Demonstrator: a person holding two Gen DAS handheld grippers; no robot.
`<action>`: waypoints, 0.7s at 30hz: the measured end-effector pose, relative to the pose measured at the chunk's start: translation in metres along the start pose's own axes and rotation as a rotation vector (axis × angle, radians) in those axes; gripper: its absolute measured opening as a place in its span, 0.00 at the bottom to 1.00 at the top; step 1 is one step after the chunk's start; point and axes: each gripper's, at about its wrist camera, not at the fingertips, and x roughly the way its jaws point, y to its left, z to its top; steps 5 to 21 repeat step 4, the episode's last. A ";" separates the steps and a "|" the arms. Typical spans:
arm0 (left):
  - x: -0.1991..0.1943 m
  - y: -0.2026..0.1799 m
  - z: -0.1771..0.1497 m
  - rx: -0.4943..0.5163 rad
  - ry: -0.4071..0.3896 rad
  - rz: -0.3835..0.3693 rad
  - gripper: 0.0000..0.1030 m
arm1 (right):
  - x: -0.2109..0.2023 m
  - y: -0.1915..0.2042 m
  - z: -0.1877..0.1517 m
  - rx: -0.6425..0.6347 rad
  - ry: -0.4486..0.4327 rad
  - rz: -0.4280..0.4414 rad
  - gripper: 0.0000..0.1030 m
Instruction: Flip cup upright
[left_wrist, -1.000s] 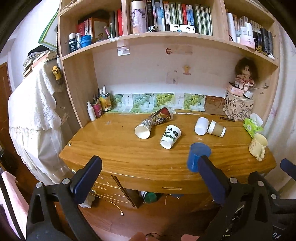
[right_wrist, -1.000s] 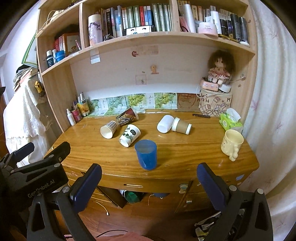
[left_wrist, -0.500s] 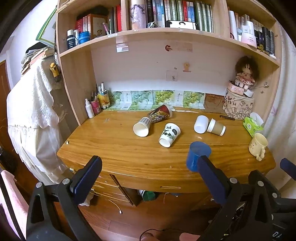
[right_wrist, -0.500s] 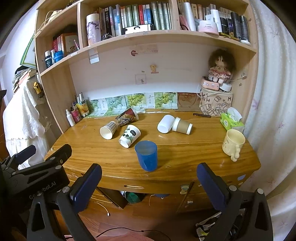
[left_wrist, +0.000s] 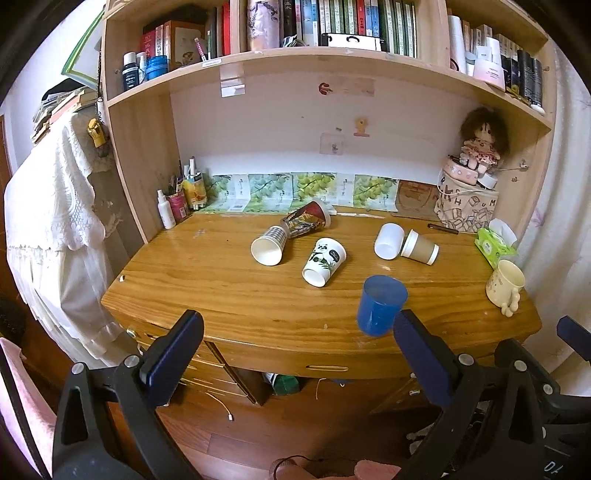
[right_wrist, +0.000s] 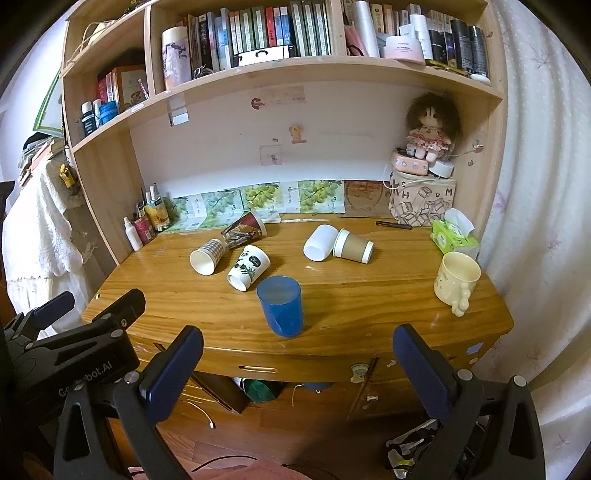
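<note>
Several paper cups lie on their sides on the wooden desk (left_wrist: 221, 295): a checked cup (left_wrist: 269, 246), a dark printed cup (left_wrist: 304, 223), a panda cup (left_wrist: 324, 261), a white cup (left_wrist: 388, 240) and a brown cup (left_wrist: 420, 247). A blue cup (left_wrist: 380, 305) stands upright near the front edge; it also shows in the right wrist view (right_wrist: 281, 306). My left gripper (left_wrist: 295, 354) and right gripper (right_wrist: 295, 362) are open and empty, held in front of the desk, below its edge.
A cream mug (right_wrist: 456, 278) stands upright at the desk's right end, next to a green tissue pack (right_wrist: 453, 236). Bottles and pens (left_wrist: 179, 201) stand at the back left. A doll on a bag (right_wrist: 424, 184) sits back right. Bookshelves hang above.
Both grippers have moved slightly closer to the desk and a little higher. The cups have not moved.
</note>
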 end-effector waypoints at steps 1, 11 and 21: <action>0.000 0.000 0.000 0.000 -0.001 -0.001 1.00 | -0.001 0.000 0.000 0.001 -0.001 -0.002 1.00; 0.000 -0.001 0.000 -0.001 0.002 -0.009 1.00 | -0.001 -0.001 0.000 0.002 -0.002 -0.005 1.00; 0.000 -0.001 0.000 -0.001 0.002 -0.009 1.00 | -0.001 -0.001 0.000 0.002 -0.002 -0.005 1.00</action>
